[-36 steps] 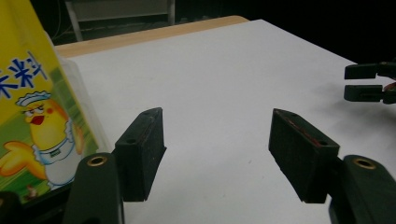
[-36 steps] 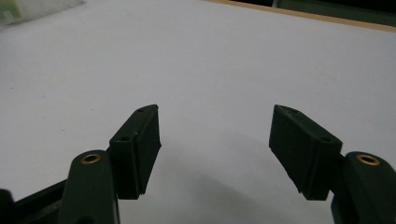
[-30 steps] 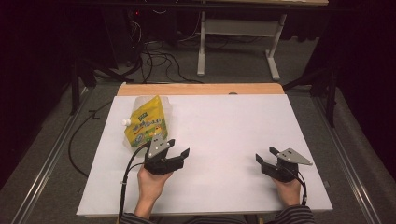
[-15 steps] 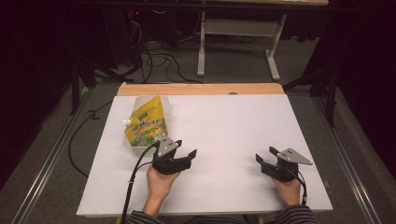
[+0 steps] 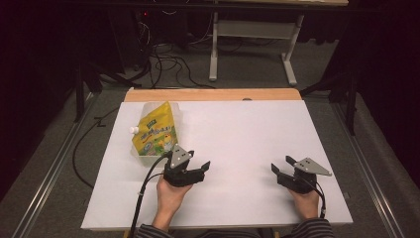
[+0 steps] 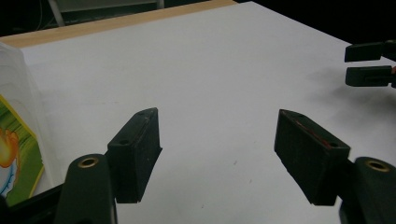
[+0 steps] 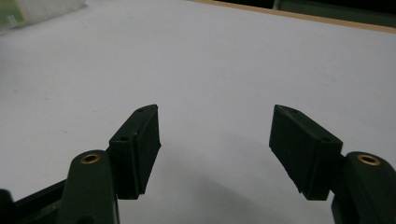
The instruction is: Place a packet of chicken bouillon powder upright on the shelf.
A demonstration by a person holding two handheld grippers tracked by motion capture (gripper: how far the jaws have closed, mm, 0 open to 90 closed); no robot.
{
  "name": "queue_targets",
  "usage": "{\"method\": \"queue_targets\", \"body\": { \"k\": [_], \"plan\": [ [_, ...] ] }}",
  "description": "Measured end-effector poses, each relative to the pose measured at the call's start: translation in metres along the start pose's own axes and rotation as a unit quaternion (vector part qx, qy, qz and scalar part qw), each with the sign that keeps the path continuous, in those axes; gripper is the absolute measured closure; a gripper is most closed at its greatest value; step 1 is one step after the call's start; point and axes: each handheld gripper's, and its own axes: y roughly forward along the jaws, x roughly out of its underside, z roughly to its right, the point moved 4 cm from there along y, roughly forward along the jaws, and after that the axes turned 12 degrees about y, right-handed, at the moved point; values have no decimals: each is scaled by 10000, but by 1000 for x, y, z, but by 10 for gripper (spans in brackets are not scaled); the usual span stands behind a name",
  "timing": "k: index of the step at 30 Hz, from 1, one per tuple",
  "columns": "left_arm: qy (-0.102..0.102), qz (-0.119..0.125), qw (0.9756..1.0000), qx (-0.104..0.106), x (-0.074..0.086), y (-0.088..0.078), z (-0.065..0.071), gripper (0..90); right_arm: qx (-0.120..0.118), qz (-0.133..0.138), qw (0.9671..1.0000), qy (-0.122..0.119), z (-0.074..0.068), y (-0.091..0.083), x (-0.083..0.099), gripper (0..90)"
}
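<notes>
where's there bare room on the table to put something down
Most of the white table is bare: the whole middle and right, from the wooden back edge down to the open right gripper. It is crowded only at the left, where the yellow pouch lies beside the open, empty left gripper.

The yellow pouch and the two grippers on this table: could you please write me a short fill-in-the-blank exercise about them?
1. The yellow pouch lies on the white table nearer the ____ gripper.
2. Between the fingers of the left gripper there is ____.
3. The pouch's small cap is coloured ____.
4. The right gripper has its fingers ____.

Missing words: left; nothing; white; open
</notes>
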Motion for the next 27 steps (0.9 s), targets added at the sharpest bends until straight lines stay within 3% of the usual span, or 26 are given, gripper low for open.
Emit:
{"method": "queue_targets", "body": {
  "k": [12,24,27],
  "plan": [
    [-38,-62,9999,87,4,16,3,311,-15,7,10000,24,0,-1,0,340],
    [86,-128,9999,64,11,33,8,304,-24,6,10000,14,0,-1,0,340],
    [10,-67,9999,88,12,35,8,304,-19,-4,10000,12,0,0,0,341]
  ]
}}
